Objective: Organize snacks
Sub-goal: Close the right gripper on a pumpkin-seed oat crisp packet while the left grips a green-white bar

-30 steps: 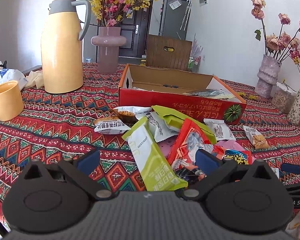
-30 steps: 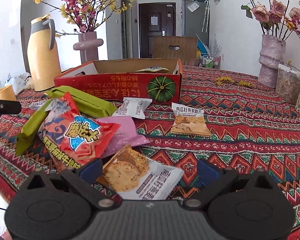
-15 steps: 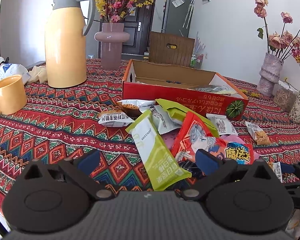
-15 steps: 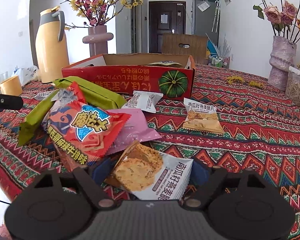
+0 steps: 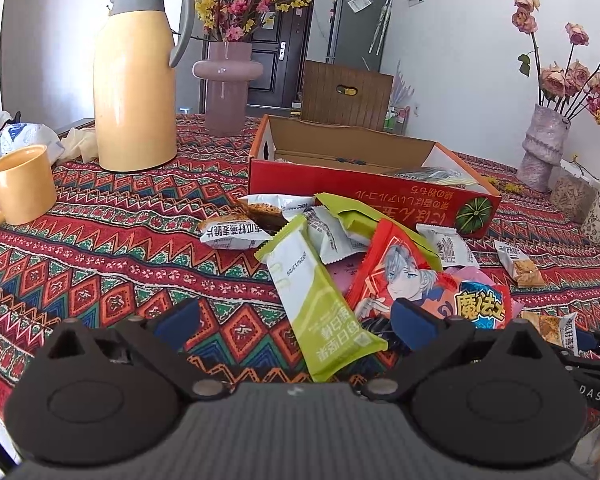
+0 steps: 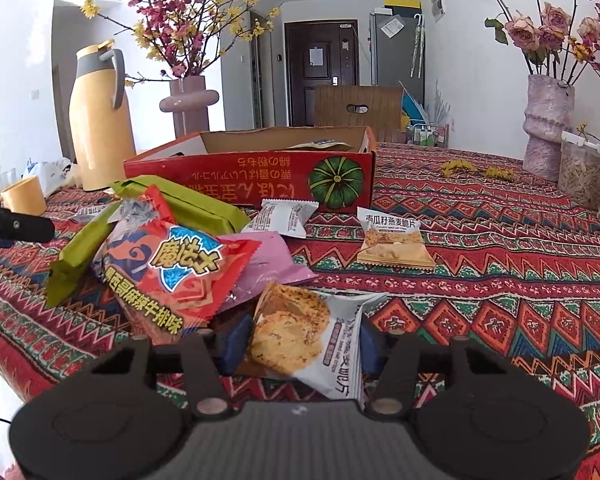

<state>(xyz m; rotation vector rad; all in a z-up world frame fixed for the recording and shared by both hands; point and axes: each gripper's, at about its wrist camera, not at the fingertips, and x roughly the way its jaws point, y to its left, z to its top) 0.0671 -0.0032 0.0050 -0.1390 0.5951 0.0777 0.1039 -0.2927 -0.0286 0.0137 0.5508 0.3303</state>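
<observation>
My right gripper (image 6: 300,344) has just closed from wide apart onto the oat-crisp packet (image 6: 296,340) at the pile's near edge; my left gripper (image 5: 296,320) stays spread over the green packet (image 5: 324,304).

right claw (image 6: 300,346) | just closing | pinching cookie packet (image 6: 296,336)

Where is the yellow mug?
In the left wrist view the yellow mug stands at the far left on the patterned tablecloth, just in front and left of the tall yellow thermos jug, well apart from the snack pile.
</observation>
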